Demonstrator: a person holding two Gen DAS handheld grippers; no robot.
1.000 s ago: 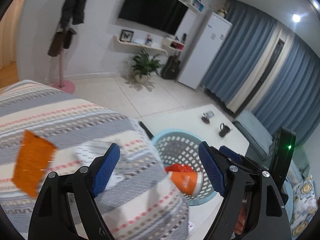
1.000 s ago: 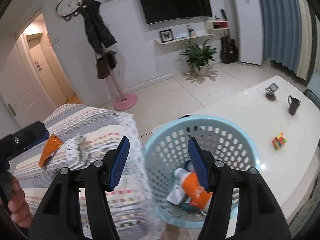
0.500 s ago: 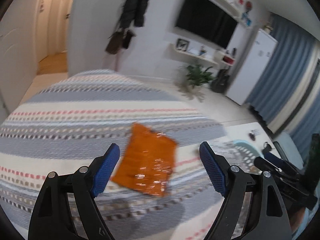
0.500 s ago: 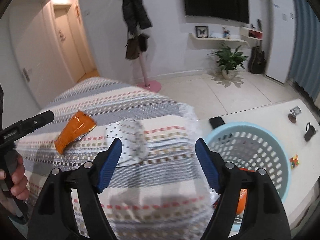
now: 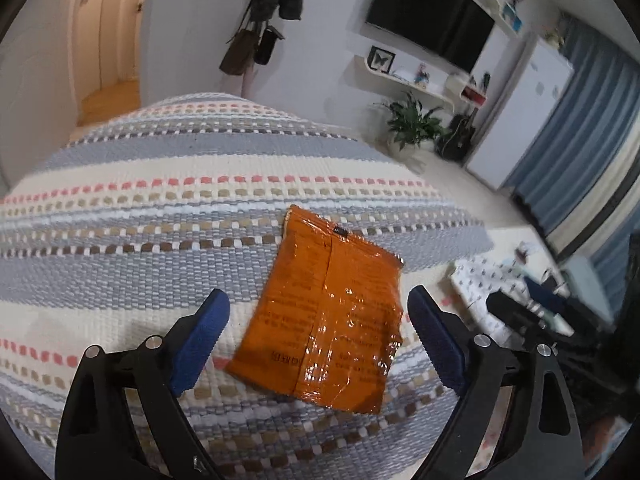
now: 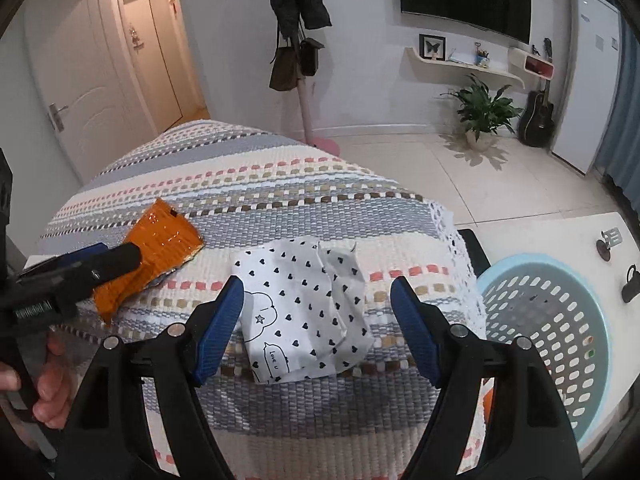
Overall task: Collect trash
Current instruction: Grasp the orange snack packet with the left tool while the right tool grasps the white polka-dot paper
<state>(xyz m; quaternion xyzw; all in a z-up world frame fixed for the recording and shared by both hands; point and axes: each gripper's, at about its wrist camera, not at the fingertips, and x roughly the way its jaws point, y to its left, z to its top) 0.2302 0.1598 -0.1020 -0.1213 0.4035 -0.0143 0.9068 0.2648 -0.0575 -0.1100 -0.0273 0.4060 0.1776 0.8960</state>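
Note:
An orange foil snack wrapper (image 5: 326,318) lies flat on the striped woven cover (image 5: 160,216). My left gripper (image 5: 318,332) is open, its blue pads on either side of the wrapper's near half. A crumpled white paper with black hearts (image 6: 306,308) lies on the same cover; my right gripper (image 6: 316,316) is open around its near part. The orange wrapper (image 6: 156,252) and the left gripper show at the left of the right wrist view. A light blue perforated basket (image 6: 560,320) stands at the right.
The basket stands on a white table (image 6: 576,236) with a small black cup (image 6: 632,286). A coat stand (image 6: 298,60), a potted plant (image 6: 482,112), a guitar and a fridge stand across the tiled floor. A door (image 6: 100,96) is at the left.
Both grippers swung left, away from the basket, and moved in over the cover. The orange wrapper now sits between the left pads and the heart paper between the right pads.

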